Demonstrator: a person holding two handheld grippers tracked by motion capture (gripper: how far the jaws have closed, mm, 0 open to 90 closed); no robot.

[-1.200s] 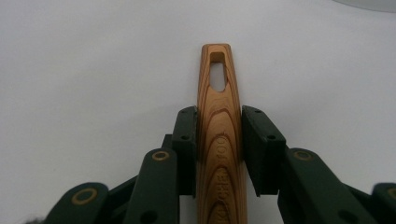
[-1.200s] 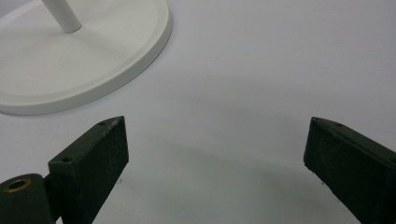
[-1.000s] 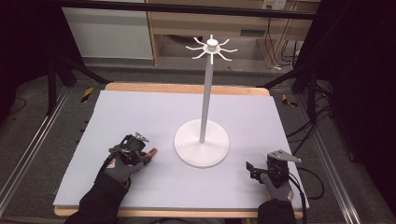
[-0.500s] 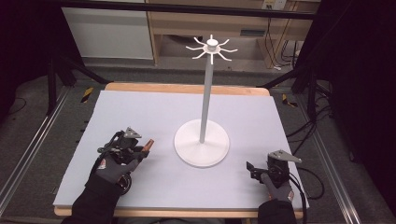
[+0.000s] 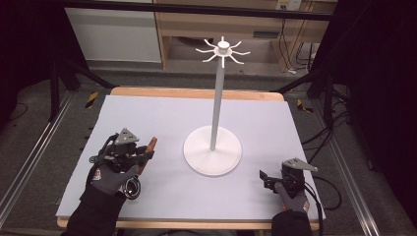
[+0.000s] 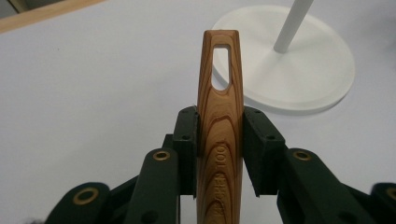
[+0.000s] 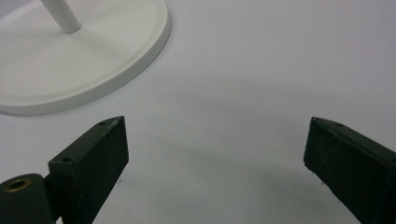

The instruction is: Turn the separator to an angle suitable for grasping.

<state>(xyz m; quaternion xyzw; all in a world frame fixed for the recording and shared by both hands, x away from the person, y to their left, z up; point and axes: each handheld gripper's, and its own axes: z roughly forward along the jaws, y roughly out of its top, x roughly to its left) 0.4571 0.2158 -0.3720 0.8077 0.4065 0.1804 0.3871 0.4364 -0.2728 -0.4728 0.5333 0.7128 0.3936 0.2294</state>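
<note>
Grey floor, dark frame legs and pale cabinets surround the worktop (image 5: 162, 113), a light lavender sheet with a wooden edge along its far side. A white stand (image 5: 213, 152) sits right of centre: a round base, a thin upright pole and a ring of hooks at the top.

Left gripper (image 5: 141, 156), near-left of the worktop: its fingers (image 6: 186, 140) clamp a wooden utensil handle (image 6: 220, 135) from both sides. The handle's free end carries an oblong hanging slot and points toward the stand base, clear of the surface. Faint lettering runs along the wood and is only partly legible. The utensil's working end is cut off below the left gripper view and hidden behind the gloved hand (image 5: 110, 177) in the high view, so its type cannot be determined.

Right gripper (image 5: 265, 178), near-right corner: its fingers (image 7: 93, 158) stand wide apart with nothing between them, just beside the stand base. Its forearm is cut off at the near edge.
</note>
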